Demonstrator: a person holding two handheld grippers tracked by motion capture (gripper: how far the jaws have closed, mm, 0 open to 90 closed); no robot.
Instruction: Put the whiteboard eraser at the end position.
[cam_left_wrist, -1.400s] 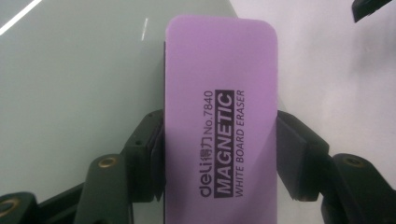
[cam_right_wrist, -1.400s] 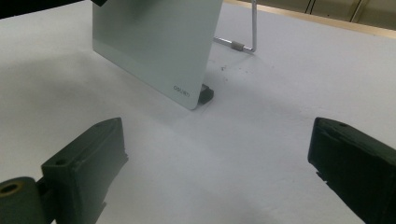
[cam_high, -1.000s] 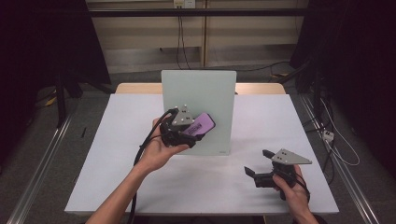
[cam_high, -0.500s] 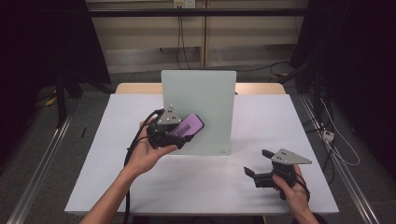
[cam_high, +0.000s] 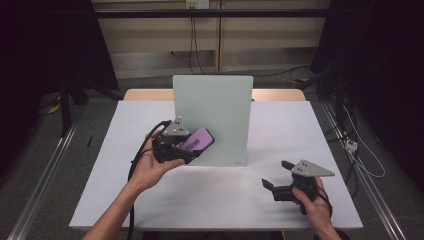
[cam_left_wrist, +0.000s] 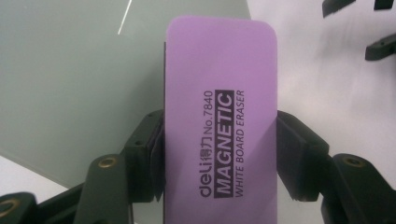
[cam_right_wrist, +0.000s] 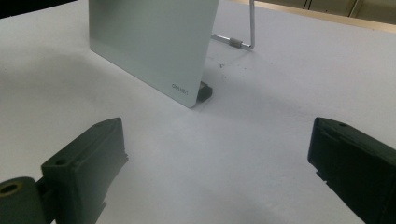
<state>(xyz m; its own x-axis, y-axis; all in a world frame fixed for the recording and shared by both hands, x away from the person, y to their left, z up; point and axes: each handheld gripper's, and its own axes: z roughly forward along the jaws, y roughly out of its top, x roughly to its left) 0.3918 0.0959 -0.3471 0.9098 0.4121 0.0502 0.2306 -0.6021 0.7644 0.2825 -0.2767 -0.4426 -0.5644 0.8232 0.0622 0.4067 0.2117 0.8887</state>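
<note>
While the left tongs (cam_high: 192, 145) clamp a purple rectangular magnetic whiteboard eraser (cam_left_wrist: 219, 126) against the upright pale-green glass board (cam_high: 220, 110) | right tongs (cam_high: 276, 176) gaping, empty, resting on white worktop (cam_high: 220, 195) | risk: hard sideways pressure may tip the board.

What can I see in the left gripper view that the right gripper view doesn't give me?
The left gripper view alone gives the purple eraser up close, clamped between that gripper's two black jaws, its print reading "MAGNETIC WHITE BOARD ERASER". The right gripper view alone gives the board's metal stand behind it, a small black foot under its corner, and the right gripper with its jaws wide apart and nothing between them. Both share the upright pale grey board and the white table.
</note>
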